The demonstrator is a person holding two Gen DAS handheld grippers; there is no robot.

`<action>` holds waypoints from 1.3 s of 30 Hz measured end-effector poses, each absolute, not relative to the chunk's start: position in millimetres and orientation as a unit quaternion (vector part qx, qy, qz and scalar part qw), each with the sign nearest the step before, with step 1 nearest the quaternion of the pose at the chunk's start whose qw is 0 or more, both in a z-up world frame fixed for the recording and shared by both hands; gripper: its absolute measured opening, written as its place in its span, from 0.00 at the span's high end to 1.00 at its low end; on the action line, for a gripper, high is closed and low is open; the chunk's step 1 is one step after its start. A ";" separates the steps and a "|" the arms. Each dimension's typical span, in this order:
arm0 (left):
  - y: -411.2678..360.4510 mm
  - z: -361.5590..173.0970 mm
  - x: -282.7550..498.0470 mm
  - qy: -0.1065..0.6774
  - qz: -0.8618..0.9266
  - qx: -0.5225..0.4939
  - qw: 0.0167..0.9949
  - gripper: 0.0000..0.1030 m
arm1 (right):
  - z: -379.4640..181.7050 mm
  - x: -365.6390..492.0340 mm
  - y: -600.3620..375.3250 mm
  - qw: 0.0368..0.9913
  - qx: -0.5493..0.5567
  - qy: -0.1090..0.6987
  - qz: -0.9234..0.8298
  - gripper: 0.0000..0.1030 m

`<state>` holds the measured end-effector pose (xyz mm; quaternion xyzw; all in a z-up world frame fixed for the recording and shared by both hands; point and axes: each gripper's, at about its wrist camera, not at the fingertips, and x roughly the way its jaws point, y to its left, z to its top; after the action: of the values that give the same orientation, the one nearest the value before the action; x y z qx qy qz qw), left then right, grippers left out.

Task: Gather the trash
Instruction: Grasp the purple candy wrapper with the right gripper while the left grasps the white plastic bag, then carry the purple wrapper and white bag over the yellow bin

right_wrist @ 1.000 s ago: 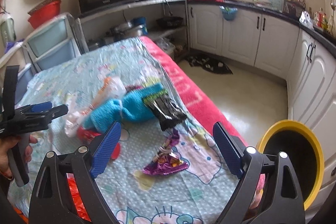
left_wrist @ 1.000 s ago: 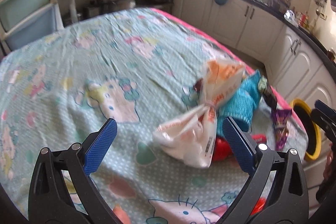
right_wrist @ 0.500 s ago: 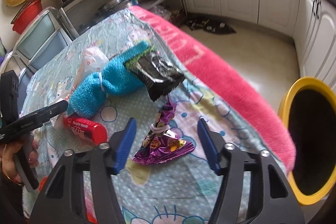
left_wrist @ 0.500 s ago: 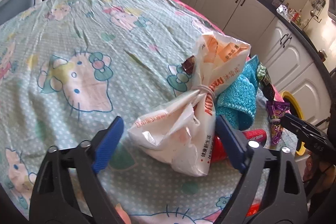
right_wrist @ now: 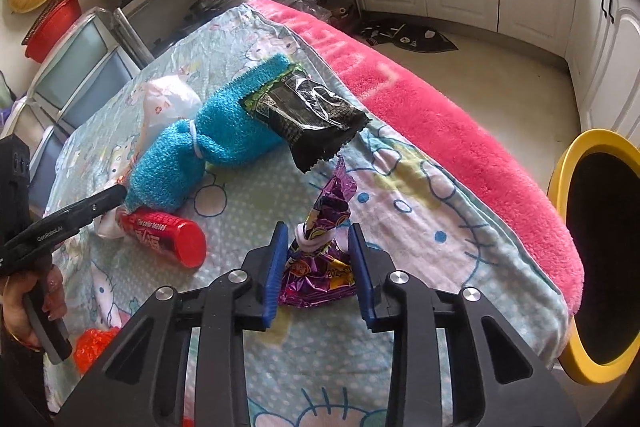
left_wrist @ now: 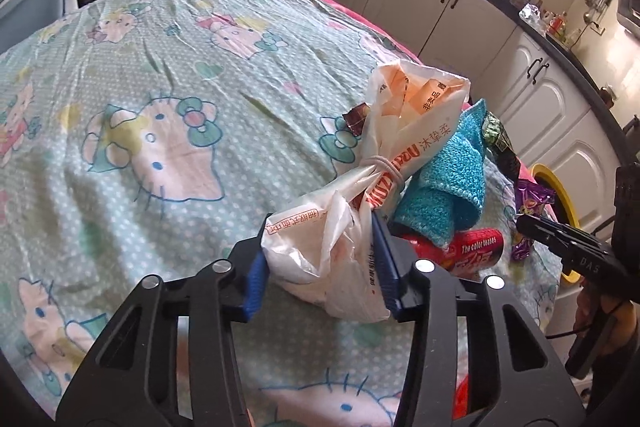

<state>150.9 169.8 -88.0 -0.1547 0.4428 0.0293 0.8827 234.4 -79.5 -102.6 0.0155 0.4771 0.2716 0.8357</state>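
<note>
Gripping now: both tools are on trash lying on the bed with the cartoon-cat patterned sheet [left_wrist: 168,75].
Left hand-held gripper [left_wrist: 320,263]: its blue pads are pressed into the lower lobe of the white crinkled plastic bag tied at the middle with a rubber band [left_wrist: 360,211], so it is clenched on the bag.
Right hand-held gripper [right_wrist: 318,267]: the pads flank the purple foil snack wrapper cinched with a white band [right_wrist: 320,247]; the left pad looks to touch the foil, but a sliver of gap shows on the right, so I cannot tell whether it has fully clamped.
Bag handling: light, soft and slippery, likely to collapse and slide; a hold nearer the banded neck would be surer than on the loose lobe.
Wrapper handling: thin, crackly, nearly weightless; the banded waist is the stiffest place to pinch.
Other trash: a red cylindrical can [right_wrist: 164,237], a black foil packet [right_wrist: 308,115] and a rolled turquoise knitted cloth [right_wrist: 216,139] lie close beside these.
Destination: the yellow-rimmed round bin [right_wrist: 572,163] stands on the floor just past the pink blanket edge [right_wrist: 440,131].
</note>
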 end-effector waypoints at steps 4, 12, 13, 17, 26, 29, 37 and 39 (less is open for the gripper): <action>178.4 -77.5 137.2 0.433 0.038 -0.163 0.886 0.66 | -96.5 228.6 -84.1 0.838 0.015 0.469 0.279 0.72; 180.1 -38.1 113.2 0.391 0.056 -0.163 0.904 0.67 | -77.5 214.7 -90.9 0.844 0.013 0.446 0.297 0.73; 177.6 -33.2 112.3 0.385 0.055 -0.162 0.907 0.67 | -74.4 213.2 -92.8 0.845 0.012 0.442 0.299 0.73; 157.7 -11.6 110.4 0.362 0.042 -0.158 0.918 0.67 | -62.2 205.1 -101.9 0.852 0.013 0.427 0.301 0.73; 98.1 20.3 126.4 0.329 -0.010 -0.140 0.934 0.67 | -30.7 194.5 -137.7 0.875 0.027 0.390 0.286 0.73; 75.7 27.2 133.8 0.323 -0.029 -0.132 0.937 0.67 | -21.3 192.9 -153.1 0.883 0.034 0.378 0.276 0.73; 27.6 35.3 152.6 0.315 -0.072 -0.119 0.939 0.67 | -5.5 191.2 -195.1 0.904 0.051 0.354 0.236 0.73; 15.1 34.9 156.5 0.314 -0.083 -0.116 0.939 0.67 | -3.0 191.6 -205.5 0.908 0.056 0.349 0.223 0.73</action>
<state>156.5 15.1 34.9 -0.1155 0.3144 -0.0832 0.9386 191.6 -205.5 -3.0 0.0563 0.3493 0.2235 0.9082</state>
